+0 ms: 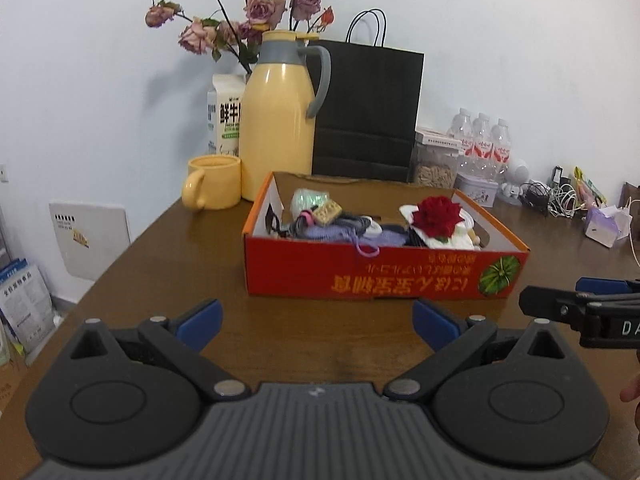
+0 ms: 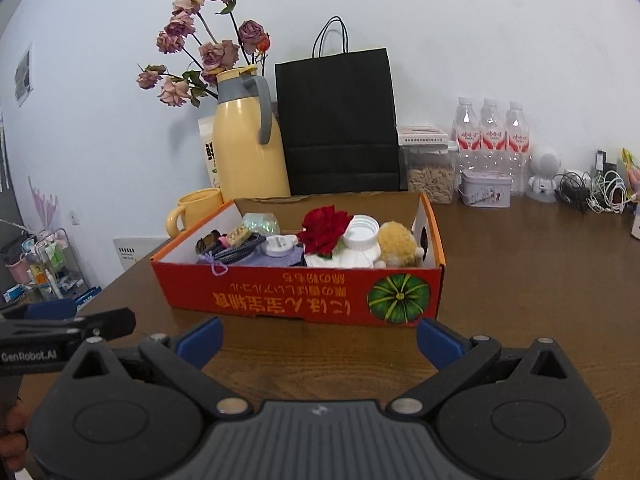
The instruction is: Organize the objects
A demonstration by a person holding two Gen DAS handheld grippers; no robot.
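We've got both grippers, left (image 1: 316,322) and right (image 2: 318,340), jaws released, empty, hovering near the red box (image 2: 304,296) on the counter (image 2: 520,280).

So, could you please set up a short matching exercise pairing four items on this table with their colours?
Things:
1. paper bag
2. jug
3. cardboard box
4. mug

Colours and details:
A. yellow, standing left of the jug
B. red-orange, with a green pumpkin printed on its side
C. black, with string handles
D. yellow body with a grey handle

Pairs: 1-C, 2-D, 3-B, 4-A
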